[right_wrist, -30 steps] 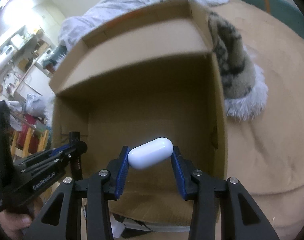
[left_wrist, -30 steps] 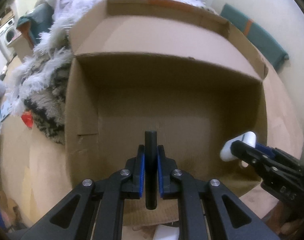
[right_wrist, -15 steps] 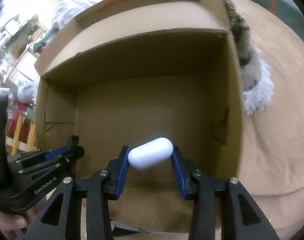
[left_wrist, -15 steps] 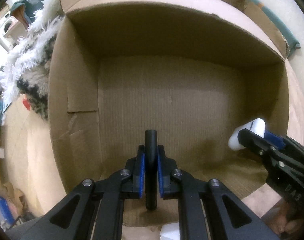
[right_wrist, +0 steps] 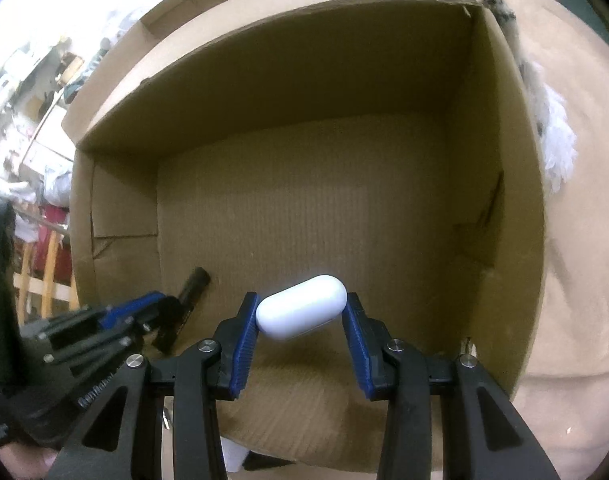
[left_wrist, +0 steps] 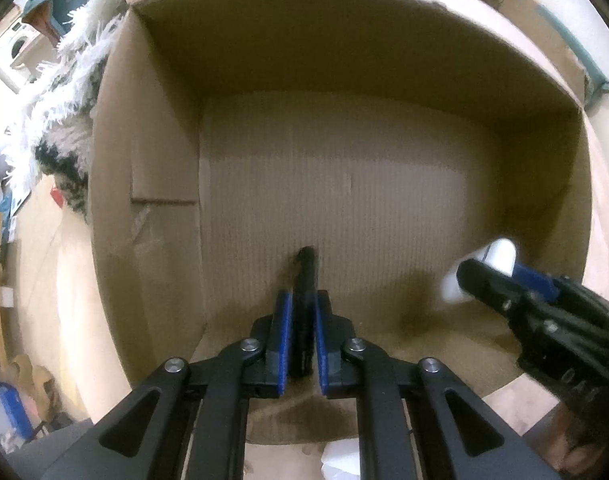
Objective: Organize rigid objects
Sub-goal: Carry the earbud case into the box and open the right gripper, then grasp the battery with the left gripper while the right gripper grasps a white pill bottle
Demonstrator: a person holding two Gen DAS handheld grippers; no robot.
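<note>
On tan bedding (right_wrist: 576, 280) beside a shaggy throw (left_wrist: 64, 120), cardboard box (left_wrist: 144, 184) stands open.

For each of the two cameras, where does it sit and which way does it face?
Left wrist: on the left tongs, looking steeply down into the cardboard box; they grip a black marker.
Right wrist: on the right tongs, looking down into the same box; they grip a white capsule.
Shared: box, marker, capsule and the opposite tongs show in both views.
</note>
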